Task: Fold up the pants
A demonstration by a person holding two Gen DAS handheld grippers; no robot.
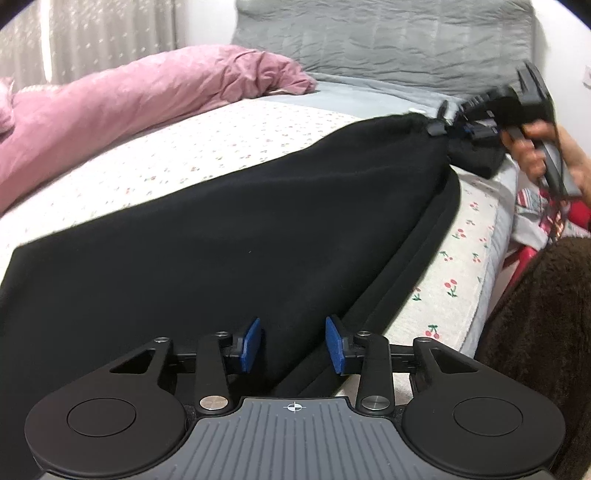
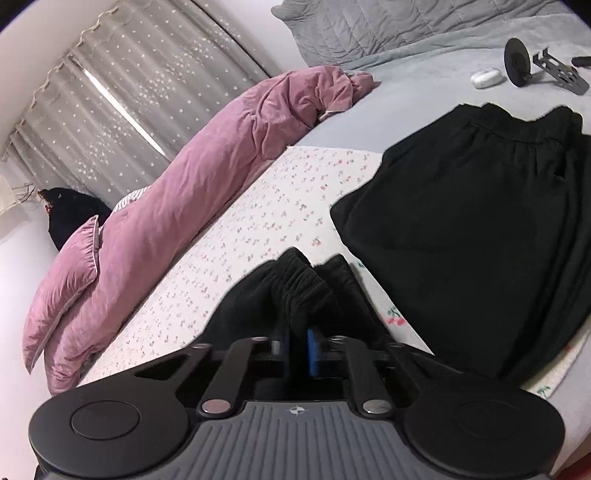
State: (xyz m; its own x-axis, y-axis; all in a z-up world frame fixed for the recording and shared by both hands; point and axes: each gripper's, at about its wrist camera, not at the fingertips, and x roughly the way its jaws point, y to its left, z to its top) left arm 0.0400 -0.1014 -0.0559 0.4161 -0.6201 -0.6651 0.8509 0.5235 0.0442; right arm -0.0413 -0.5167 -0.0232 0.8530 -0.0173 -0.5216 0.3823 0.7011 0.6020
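The black pants (image 1: pixel 229 236) run lengthwise from the left hand-held gripper (image 1: pixel 293 345), whose pads stand apart over the waist end. The right hand-held gripper (image 2: pixel 298 350) pinches the elastic cuff (image 2: pixel 299 288) at the far end.

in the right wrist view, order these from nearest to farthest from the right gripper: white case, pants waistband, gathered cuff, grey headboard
1. gathered cuff, clamped between the right gripper fingers.
2. pants waistband, up and to the right, flat on the bed.
3. white case, beyond the waistband on the grey sheet.
4. grey headboard, along the top, behind everything.
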